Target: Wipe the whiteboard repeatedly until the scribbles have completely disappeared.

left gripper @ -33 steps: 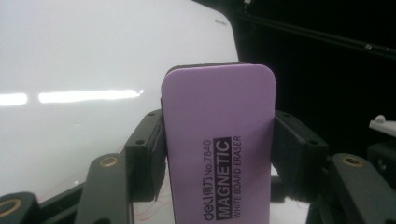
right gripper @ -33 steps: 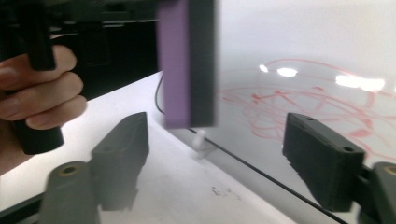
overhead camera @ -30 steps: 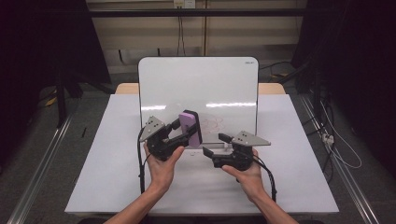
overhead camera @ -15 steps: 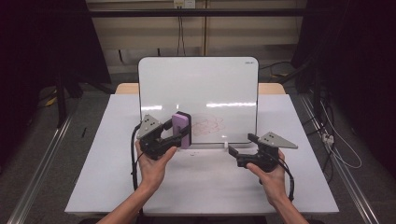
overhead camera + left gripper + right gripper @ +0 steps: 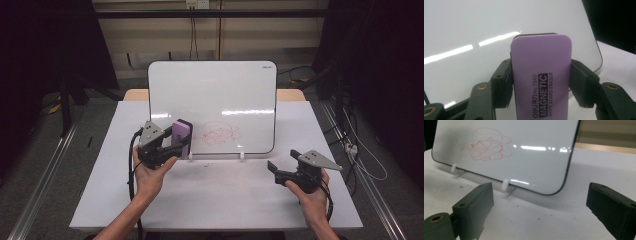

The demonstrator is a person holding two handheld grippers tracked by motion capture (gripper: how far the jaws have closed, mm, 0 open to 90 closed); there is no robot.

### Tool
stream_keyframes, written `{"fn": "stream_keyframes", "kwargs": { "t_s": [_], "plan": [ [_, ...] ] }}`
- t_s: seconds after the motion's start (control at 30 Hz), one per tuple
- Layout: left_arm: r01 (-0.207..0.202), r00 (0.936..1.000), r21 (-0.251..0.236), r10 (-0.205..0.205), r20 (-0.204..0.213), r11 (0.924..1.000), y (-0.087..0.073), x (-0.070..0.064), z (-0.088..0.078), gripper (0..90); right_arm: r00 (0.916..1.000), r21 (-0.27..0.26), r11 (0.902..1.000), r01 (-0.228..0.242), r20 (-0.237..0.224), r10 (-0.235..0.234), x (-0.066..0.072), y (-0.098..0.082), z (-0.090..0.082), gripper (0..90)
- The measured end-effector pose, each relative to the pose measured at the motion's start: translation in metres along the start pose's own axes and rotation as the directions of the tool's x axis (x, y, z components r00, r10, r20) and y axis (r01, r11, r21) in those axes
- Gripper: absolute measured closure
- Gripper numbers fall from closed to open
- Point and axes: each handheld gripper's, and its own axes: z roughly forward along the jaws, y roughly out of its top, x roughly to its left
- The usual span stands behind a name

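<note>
From where I stand, the left gripper (image 5: pixel 176 145) is clamped on the purple eraser (image 5: pixel 181 138), its jaws pressing the two long edges so the eraser stands upright, long axis running up and down, top end pointing toward twelve o'clock. In the left gripper view the eraser (image 5: pixel 541 75) shows its printed purple back to the camera, the dark felt face turned toward the whiteboard (image 5: pixel 474 37), so the wiping side already points the way it needs to. The eraser sits at the lower left part of the whiteboard (image 5: pixel 215 90), which stands propped on the desk (image 5: pixel 220 195); whether the felt touches the board I cannot tell. What the coming move seems to turn on is the red scribble (image 5: pixel 218 134): it lies just beside the eraser at about three o'clock, at roughly the same height, so a sideways sweep with the long axis kept upright should cover most of it. The left hand is clearly the nearer one. The right gripper (image 5: pixel 280 167) hangs well apart over the desk at about four o'clock from the scribble; its jaws have just been opening, nothing between them, and in the right gripper view they stand wide, aimed at the board's lower corner with the scribble (image 5: pixel 485 147) off toward eleven o'clock.
</note>
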Motion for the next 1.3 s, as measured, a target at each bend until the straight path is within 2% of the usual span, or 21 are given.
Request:
{"fn": "stream_keyframes", "kwargs": {
  "t_s": [0.13, 0.2, 0.27, 0.33, 0.47, 0.53, 0.57, 0.63, 0.7, 0.73, 0.77, 0.8, 0.83, 0.87, 0.9, 1.0, 1.03, 1.07, 1.2, 1.27, 1.3],
  "plan": [
    [-0.013, 0.9998, 0.032, 0.014, -0.011, 0.9994, -0.002, 0.003, 0.001, 41.1, 0.9998, -0.014, 0.9997, -0.020, -0.003, 0.020, -0.002, -0.001, -0.002, 4.9],
    [-0.035, 0.9985, 0.047, 0.037, -0.040, 0.9983, -0.001, 0.004, 0.001, 41.1, 0.9999, -0.006, 0.9999, -0.009, -0.008, 0.009, -0.001, -0.003, 0.000, 4.7],
    [-0.049, 0.9978, 0.065, 0.052, -0.041, 0.9967, 0.000, 0.006, 0.003, 41.1, 1.0000, 0.000, 1.0000, 0.000, -0.010, 0.000, 0.000, -0.004, 0.002, 4.7],
    [-0.088, 0.9932, 0.074, 0.094, -0.069, 0.9933, 0.002, 0.006, 0.004, 41.1, 1.0000, 0.014, 0.9999, -0.005, -0.001, 0.005, 0.001, -0.005, 0.005, 4.7],
    [-0.166, 0.9767, 0.103, 0.178, -0.120, 0.9808, 0.008, 0.004, 0.007, 41.2, 0.9999, 0.020, 0.9998, -0.005, -0.009, 0.005, 0.003, -0.006, 0.007, 5.1],
    [-0.183, 0.9713, 0.117, 0.198, -0.132, 0.9761, 0.010, 0.003, 0.009, 41.2, 0.9999, 0.021, 0.9998, -0.002, -0.011, 0.002, 0.003, -0.006, 0.006, 5.1],
    [-0.200, 0.9650, 0.123, 0.217, -0.147, 0.9720, 0.011, 0.002, 0.009, 41.2, 0.9999, 0.020, 0.9998, 0.005, -0.009, -0.005, 0.004, -0.006, 0.006, 5.1],
    [-0.246, 0.9481, 0.149, 0.270, -0.169, 0.9578, 0.012, -0.001, 0.013, 41.2, 0.9999, 0.025, 0.9997, 0.007, -0.008, -0.007, 0.004, -0.007, 0.006, 5.2],
    [-0.268, 0.9381, 0.172, 0.297, -0.178, 0.9480, 0.012, -0.001, 0.017, 41.2, 0.9999, 0.030, 0.9995, 0.007, -0.013, -0.006, 0.005, -0.008, 0.006, 5.2],
    [-0.280, 0.9295, 0.188, 0.315, -0.192, 0.9413, 0.012, -0.001, 0.019, 41.2, 0.9999, 0.031, 0.9995, 0.005, -0.012, -0.005, 0.005, -0.008, 0.006, 5.1],
    [-0.275, 0.9289, 0.182, 0.310, -0.203, 0.9441, 0.010, -0.001, 0.024, 41.2, 0.9999, 0.032, 0.9995, 0.009, -0.011, -0.008, 0.005, -0.008, 0.006, 5.2],
    [-0.280, 0.9265, 0.213, 0.321, -0.196, 0.9361, 0.010, 0.002, 0.027, 41.2, 0.9999, 0.032, 0.9995, 0.007, -0.011, -0.006, 0.004, -0.008, 0.006, 5.2],
    [-0.275, 0.9260, 0.213, 0.318, -0.204, 0.9377, 0.009, 0.003, 0.029, 41.2, 0.9999, 0.033, 0.9994, 0.003, -0.013, -0.002, 0.004, -0.008, 0.007, 5.2],
    [-0.273, 0.9222, 0.216, 0.319, -0.219, 0.9374, 0.008, 0.004, 0.033, 41.2, 0.9999, 0.034, 0.9994, 0.002, -0.013, -0.002, 0.004, -0.008, 0.007, 5.2],
    [-0.273, 0.9206, 0.229, 0.323, -0.220, 0.9344, 0.008, 0.006, 0.035, 41.2, 0.9999, 0.035, 0.9994, 0.000, -0.012, 0.001, 0.003, -0.009, 0.008, 5.2],
    [-0.269, 0.9208, 0.241, 0.322, -0.220, 0.9326, 0.006, 0.008, 0.041, 41.2, 0.9996, 0.039, 0.9991, -0.018, -0.022, 0.019, 0.002, -0.009, 0.009, 5.0],
    [-0.277, 0.9138, 0.244, 0.333, -0.232, 0.9293, 0.005, 0.008, 0.043, 41.2, 0.9996, 0.043, 0.9990, -0.015, -0.022, 0.015, 0.003, -0.009, 0.009, 5.0],
    [-0.284, 0.9110, 0.253, 0.343, -0.229, 0.9247, 0.005, 0.008, 0.046, 41.2, 0.9997, 0.043, 0.9990, -0.011, -0.023, 0.012, 0.002, -0.009, 0.010, 5.0],
    [-0.284, 0.9057, 0.268, 0.349, -0.241, 0.9207, 0.005, 0.007, 0.055, 41.2, 0.9995, 0.047, 0.9988, -0.018, -0.024, 0.019, 0.001, -0.010, 0.010, 5.0],
    [-0.302, 0.8975, 0.292, 0.374, -0.233, 0.9073, 0.006, 0.005, 0.059, 41.2, 0.9996, 0.049, 0.9987, -0.017, -0.023, 0.018, 0.000, -0.010, 0.010, 5.0],
    [-0.313, 0.8892, 0.298, 0.388, -0.242, 0.9019, 0.005, 0.004, 0.063, 41.2, 0.9995, 0.048, 0.9987, -0.018, -0.024, 0.019, 0.000, -0.010, 0.011, 5.0]
  ]
}}
